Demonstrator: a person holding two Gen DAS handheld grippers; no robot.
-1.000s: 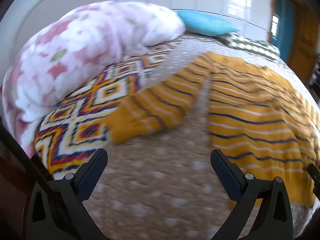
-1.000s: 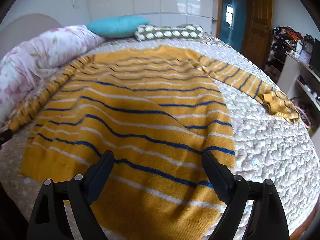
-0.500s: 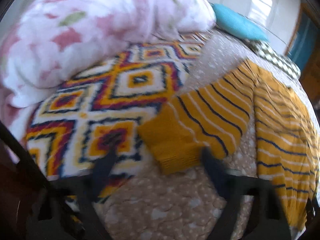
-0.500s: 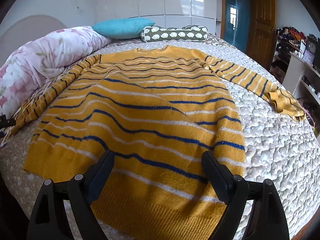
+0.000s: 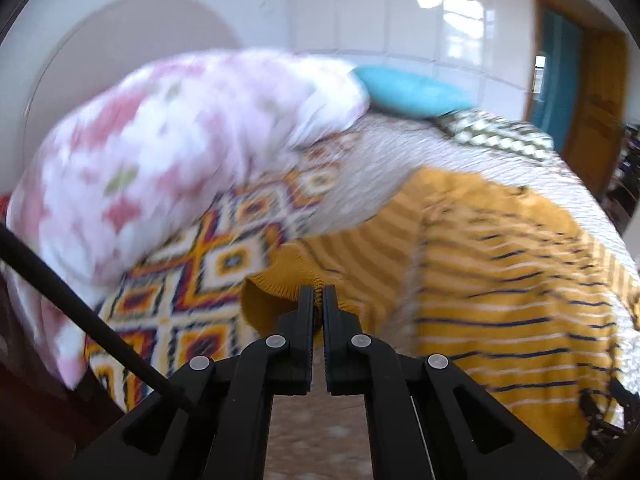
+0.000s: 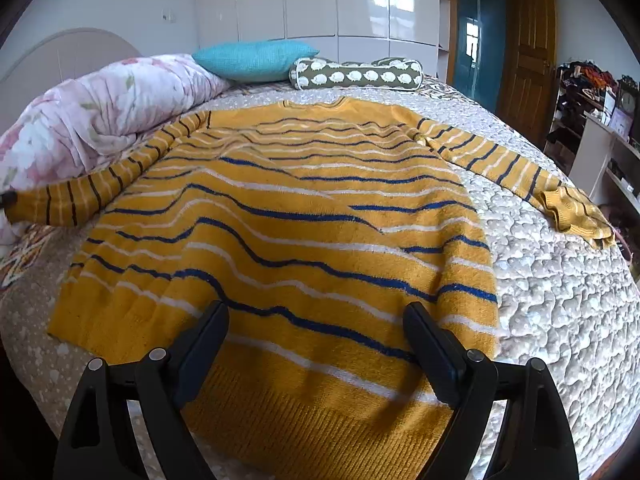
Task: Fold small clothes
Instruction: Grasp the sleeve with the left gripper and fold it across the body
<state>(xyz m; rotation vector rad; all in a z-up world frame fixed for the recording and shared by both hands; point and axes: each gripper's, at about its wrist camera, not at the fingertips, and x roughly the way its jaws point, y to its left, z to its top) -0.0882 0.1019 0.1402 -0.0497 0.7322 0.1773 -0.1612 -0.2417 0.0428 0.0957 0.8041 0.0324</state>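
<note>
The yellow striped sweater [image 6: 288, 232] is spread flat, front up, on the bed [image 6: 560, 312], both sleeves extended outward, presumably so folds can be made cleanly. The cuff of one sleeve [image 5: 280, 292] is pinched between the closed fingers of the left hand-held gripper [image 5: 318, 300], probably for folding across the body. The right hand-held gripper [image 6: 316, 332] is held wide apart above the hem, gripping nothing.

The left wrist view sits low and close at the sweater's [image 5: 500, 280] sleeve cuff, facing the headboard; the right wrist view looks from the hem up the bed [image 6: 560, 300]. Both share the sweater [image 6: 280, 220], pink quilt [image 5: 180, 152] and blue pillow [image 6: 254, 60].
</note>
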